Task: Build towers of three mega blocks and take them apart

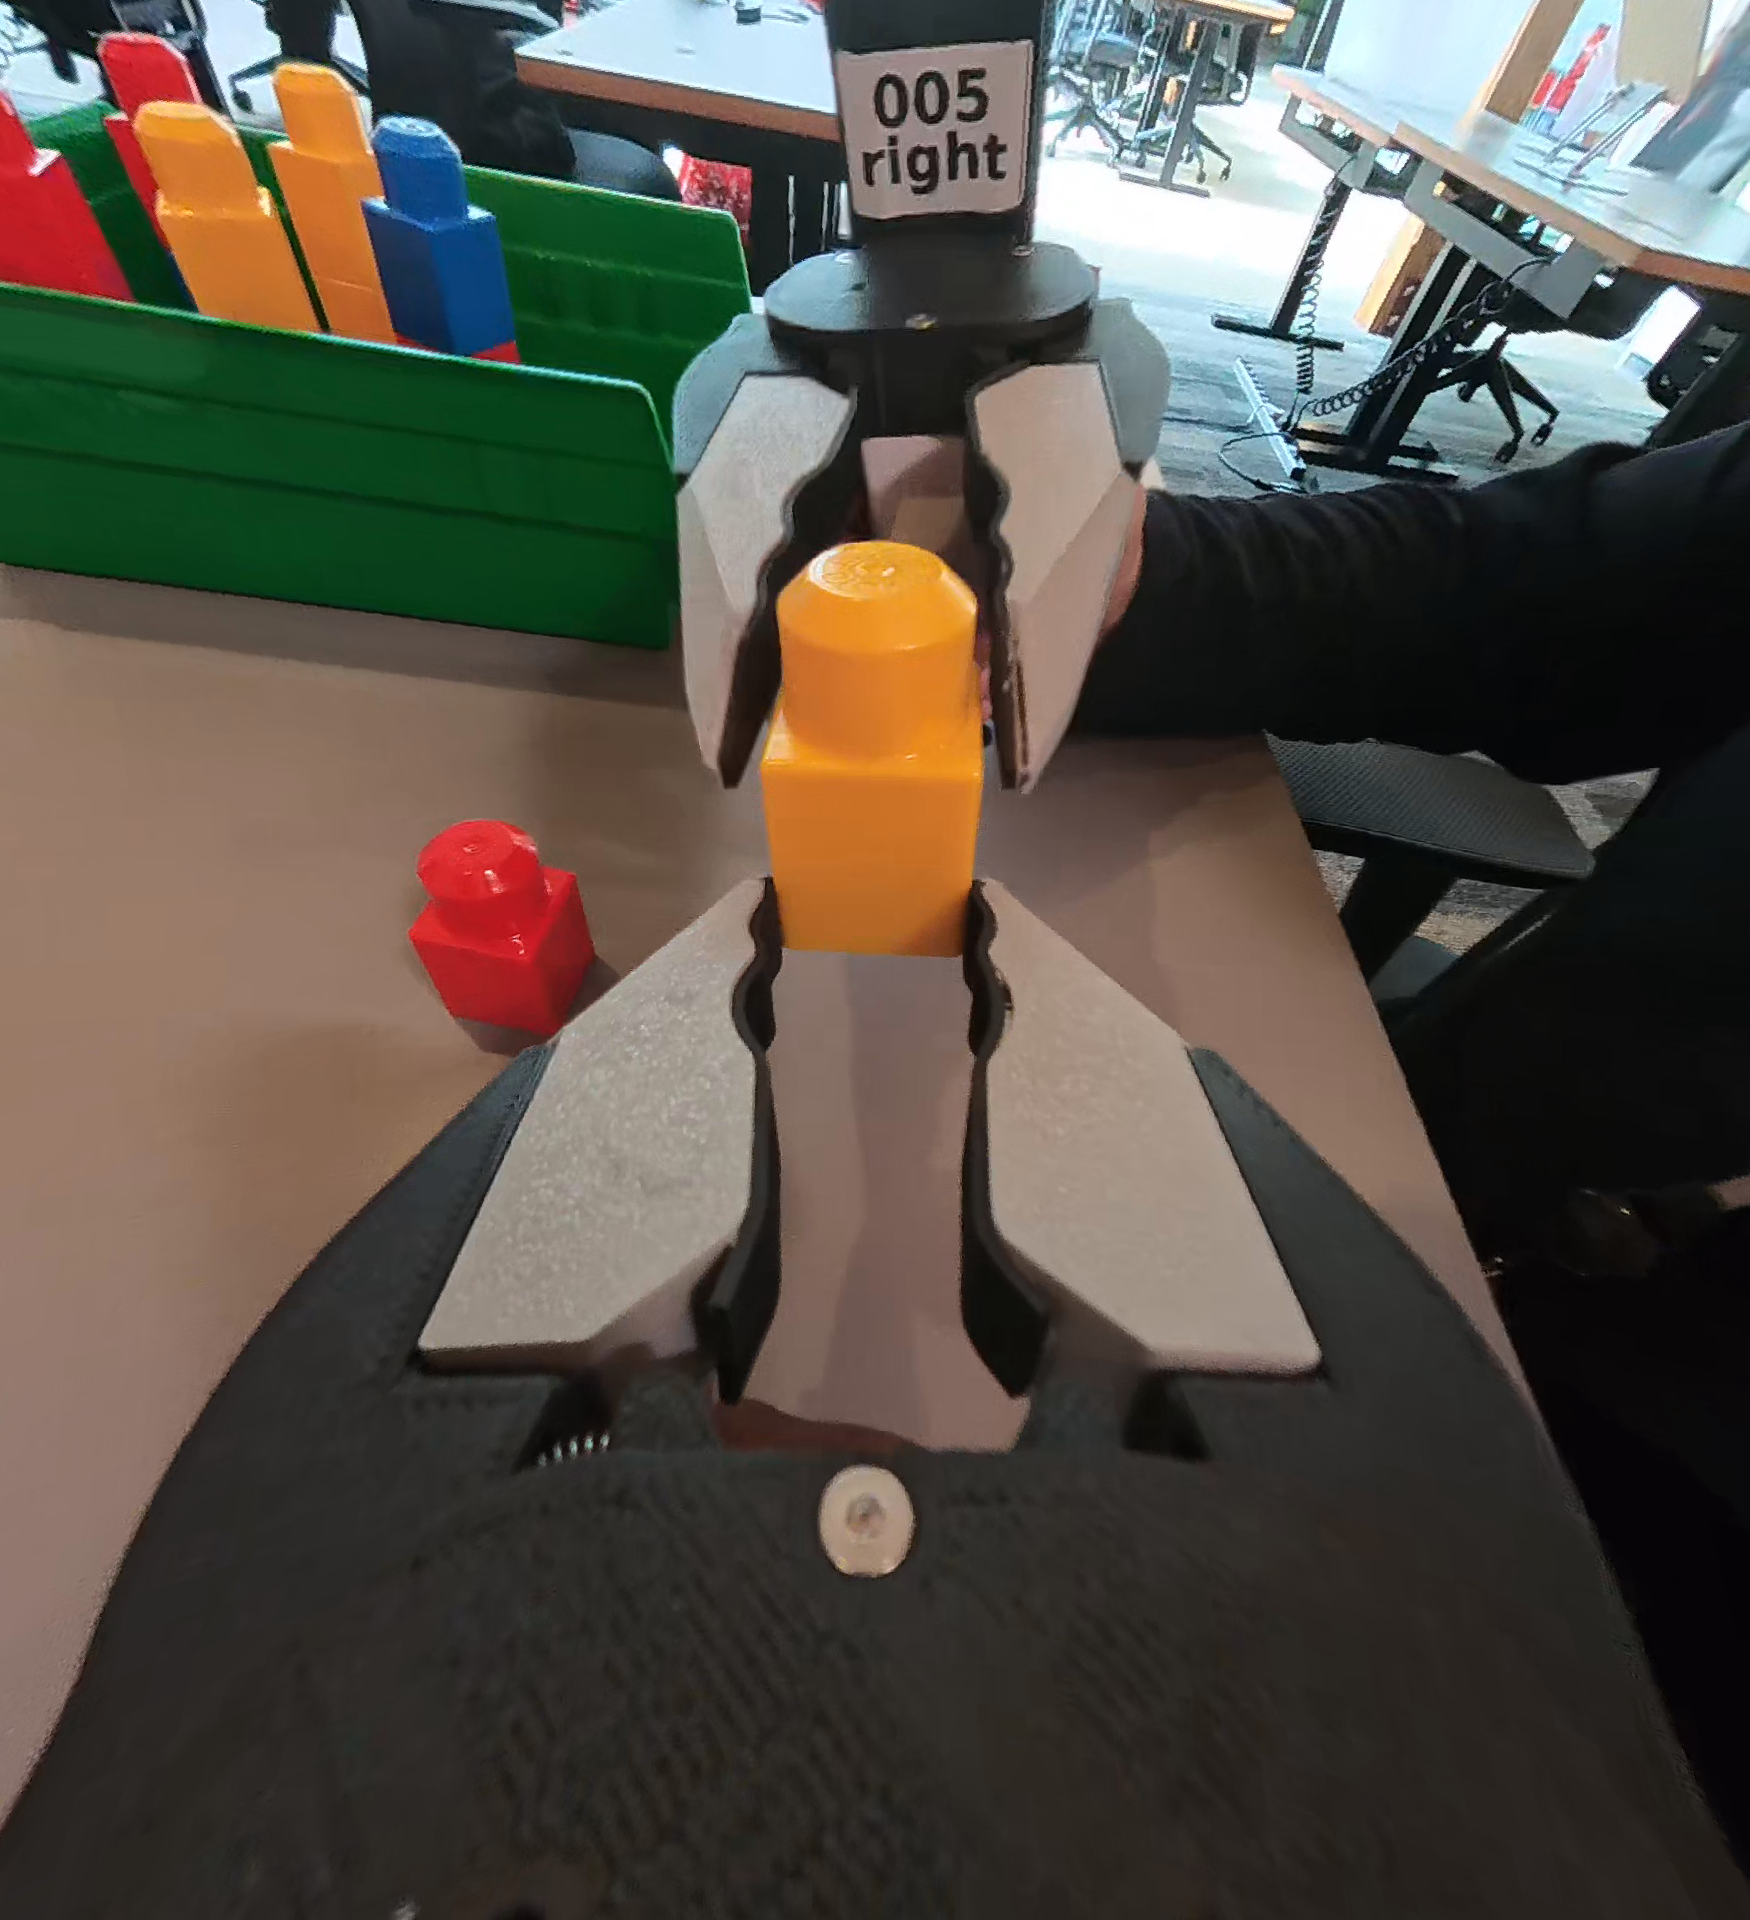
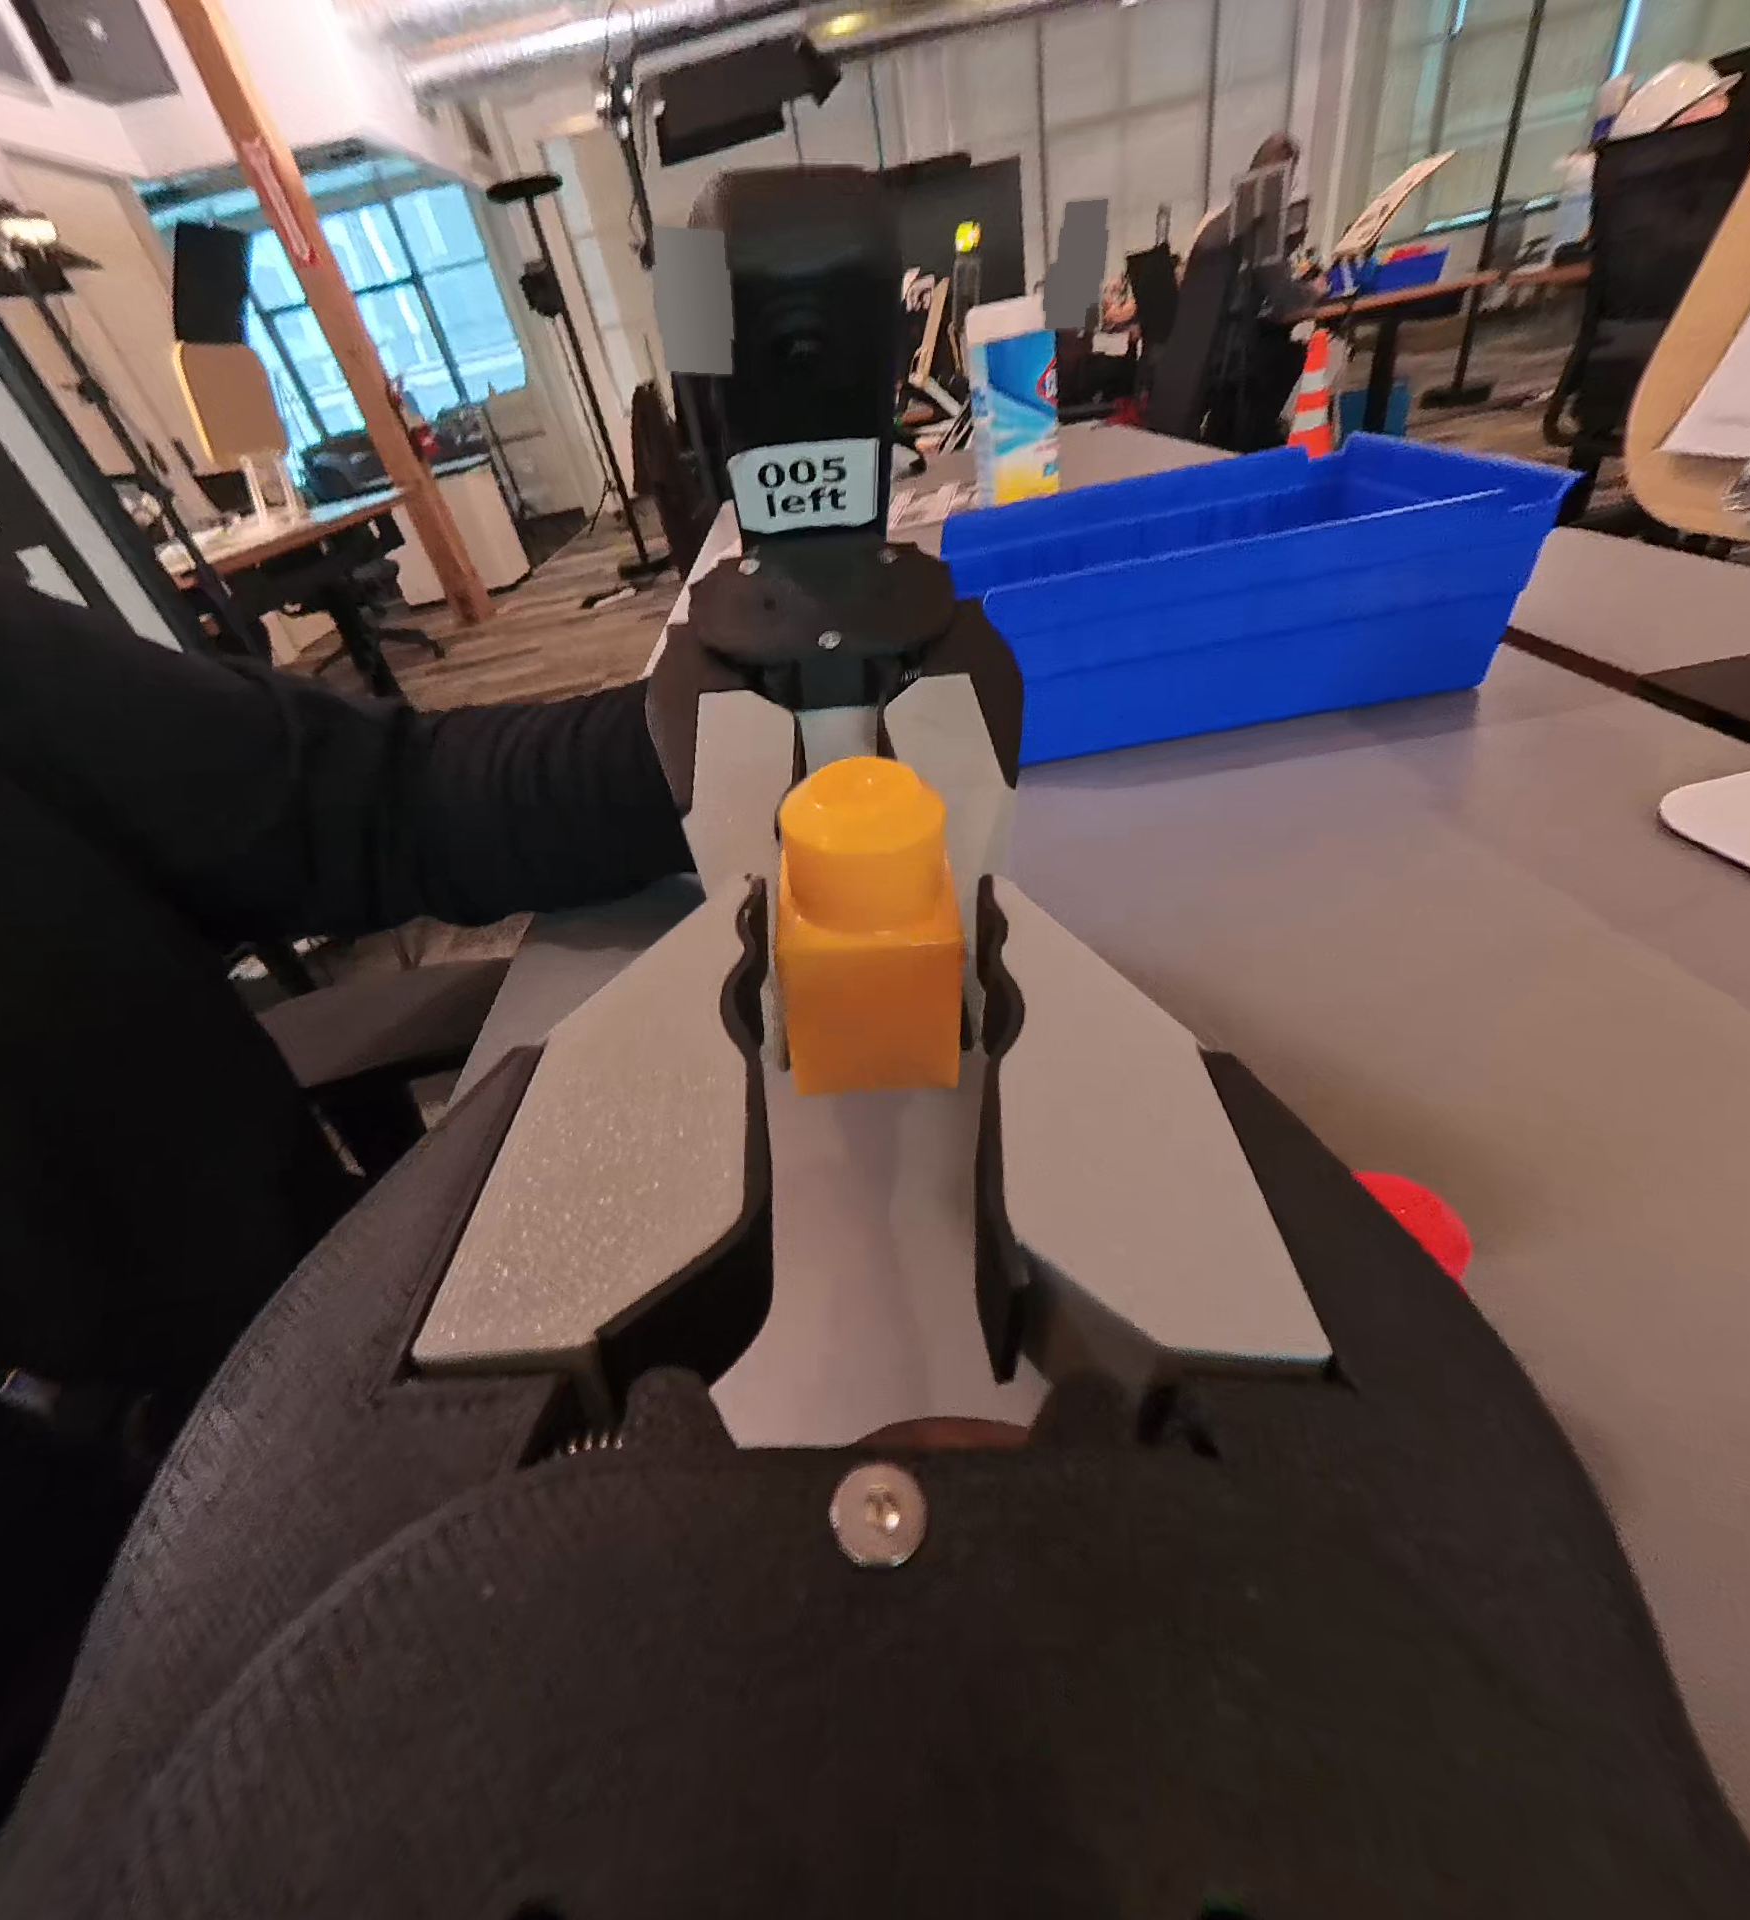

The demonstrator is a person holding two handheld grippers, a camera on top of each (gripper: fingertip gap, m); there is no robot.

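The orange block [image 1: 871, 821] stands upright above the bench [image 1: 175, 831], pinched low by the left gripper [image 1: 869, 914], while the facing right gripper [image 2: 866, 977] brackets it with slim gaps, red block [image 1: 502, 940] beside.

Open-plan office. Grey tabletop [image 2: 1370, 935] in front. Desks [image 1: 1577, 197] and office chairs [image 1: 1505, 384] at 1–2 o'clock on patterned carpet [image 1: 1224, 436]. Wooden post [image 2: 331, 312] and bright windows [image 2: 383, 291] at 10–11 o'clock. Exposed ducting [image 2: 559, 42] overhead at 12.
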